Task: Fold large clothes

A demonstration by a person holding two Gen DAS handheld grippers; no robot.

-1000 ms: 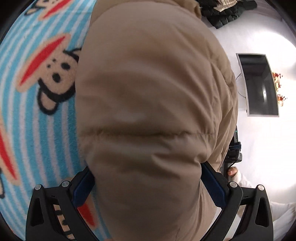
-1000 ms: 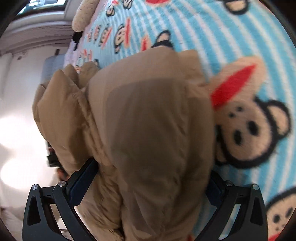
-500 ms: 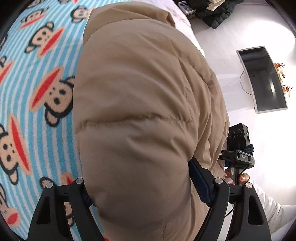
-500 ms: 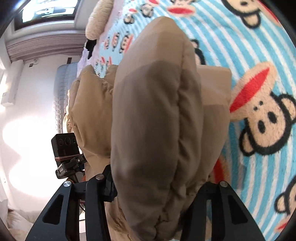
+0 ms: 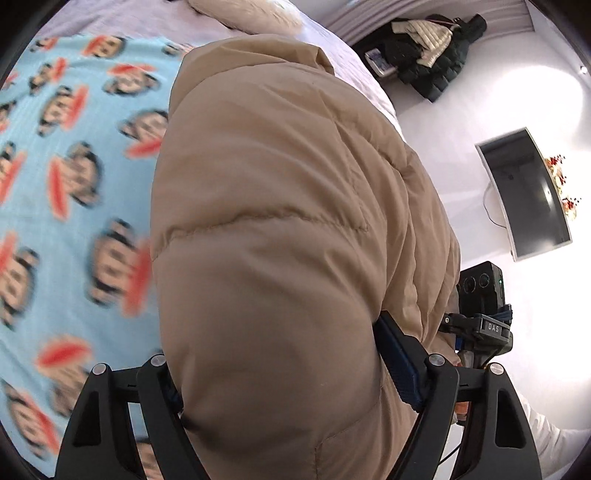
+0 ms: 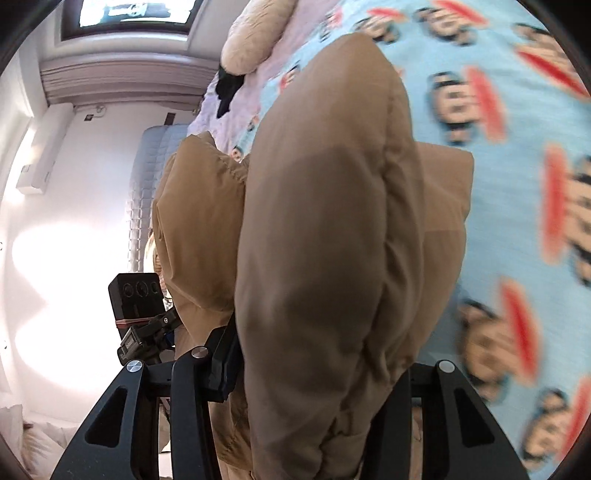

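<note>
A tan puffer jacket fills the middle of both views, lifted above a blue monkey-print blanket. My left gripper is shut on a thick fold of the jacket; its fingers show at both sides of the bulge. My right gripper is shut on another fold of the same jacket. Each gripper's camera unit shows in the other's view, the right one and the left one. The jacket's lower part is hidden below the frames.
The blanket lies over a pale bed sheet with a fluffy pillow. A dark pile of clothes and a monitor lie on the white floor beside the bed.
Both grippers have closed tighter on the jacket and lifted it up and away from the blanket. The blanket now looks farther off and blurred.
</note>
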